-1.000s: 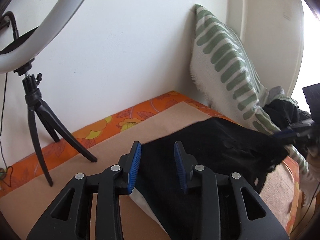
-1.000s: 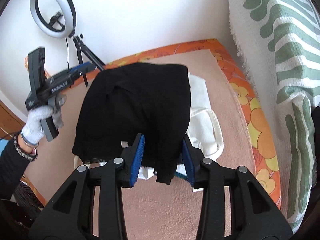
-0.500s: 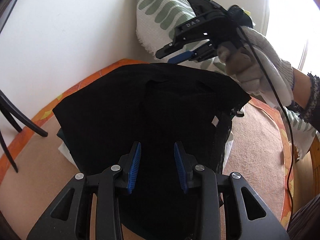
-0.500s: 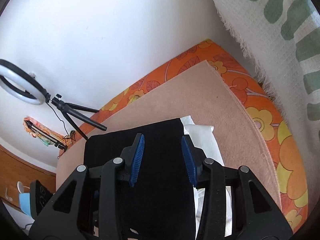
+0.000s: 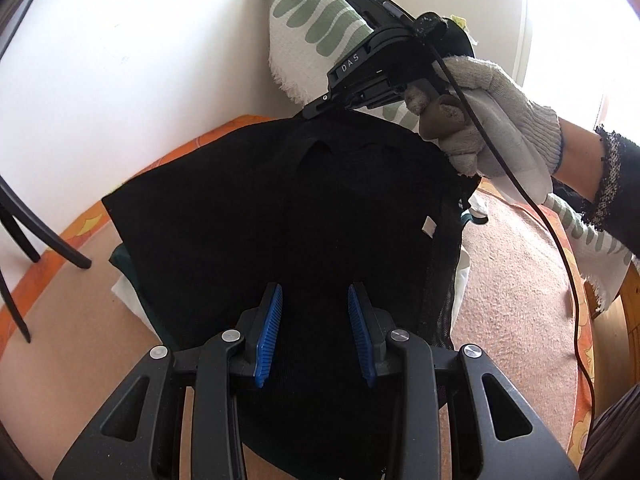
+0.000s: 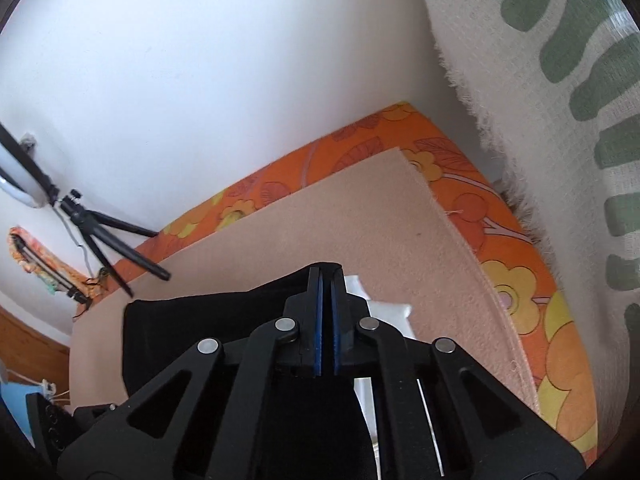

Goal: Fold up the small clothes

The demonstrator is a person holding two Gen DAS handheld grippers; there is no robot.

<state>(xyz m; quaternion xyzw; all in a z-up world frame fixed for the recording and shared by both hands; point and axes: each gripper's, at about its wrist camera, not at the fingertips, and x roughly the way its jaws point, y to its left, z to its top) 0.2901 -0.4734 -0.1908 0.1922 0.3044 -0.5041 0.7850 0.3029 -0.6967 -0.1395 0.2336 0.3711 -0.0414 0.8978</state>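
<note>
Left wrist view. Tripod legs point(image 5: 44, 240) at far left, standing on the orange flowered cover point(image 5: 86, 222) against the white wall point(image 5: 140, 60). A beige blanket point(image 5: 76, 344) lies over the cover. On the blanket, centre frame: a black garment point(image 5: 280, 208), spread wide, its far edge lifted off the surface. White cloth point(image 5: 128, 294) shows from under its left edge. Left gripper point(image 5: 316, 334): blue pads parted with a clear gap, nothing between them; black fabric lies beneath the fingers, contact cannot be judged. Upper right: right gripper point(image 5: 316, 110), held in a white-gloved hand point(image 5: 492, 120), fingers drawn together at the garment's far edge. Black cable point(image 5: 532, 208) runs down from it. Behind it, a white cushion with green stripes point(image 5: 316, 28) leans on the wall.

Right wrist view. Ring light point(image 6: 18, 184) on its tripod at far left, wall side. Black garment point(image 6: 192, 336) at lower centre over the beige blanket point(image 6: 340, 224). Right gripper point(image 6: 326, 280): blue pads nearly touching, pinching the garment's top edge; fabric hangs down behind the fingers. White cloth point(image 6: 390, 312) just right of the fingers, lying on the blanket. Orange flowered cover point(image 6: 516, 292) borders the blanket at the far and right sides. Striped cushion point(image 6: 568, 100) fills the right edge.
</note>
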